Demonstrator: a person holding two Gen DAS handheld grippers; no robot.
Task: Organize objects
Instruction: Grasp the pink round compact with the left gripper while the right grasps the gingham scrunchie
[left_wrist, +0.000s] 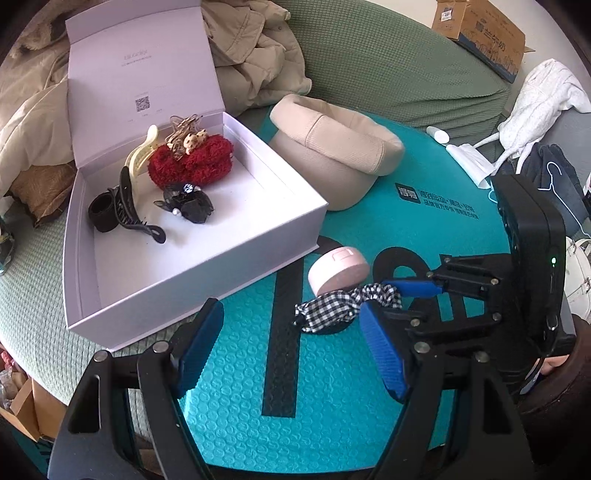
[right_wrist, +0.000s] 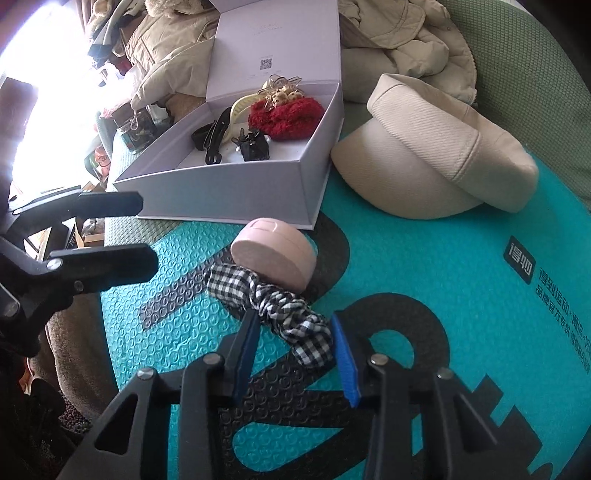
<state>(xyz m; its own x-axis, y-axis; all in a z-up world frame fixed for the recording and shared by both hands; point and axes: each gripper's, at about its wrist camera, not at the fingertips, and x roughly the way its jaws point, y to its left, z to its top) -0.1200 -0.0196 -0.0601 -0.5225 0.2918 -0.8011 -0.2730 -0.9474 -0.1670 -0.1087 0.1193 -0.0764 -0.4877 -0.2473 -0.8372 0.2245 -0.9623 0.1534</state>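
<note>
Right gripper (right_wrist: 293, 338) sits lowest in its view, blue pads either side of the checked scrunchie (right_wrist: 273, 310) with a little gap showing, so not fully clamped; scrunchie lies on the teal mat (right_wrist: 424, 266), touching the pink round case (right_wrist: 275, 254); left gripper (left_wrist: 291, 350) hangs wide apart, holding nothing, bare mat between its pads; white box (left_wrist: 192, 273) fills the upper left, lid up, front half bare; beige cap (left_wrist: 336, 151) just beside its right wall.
</note>
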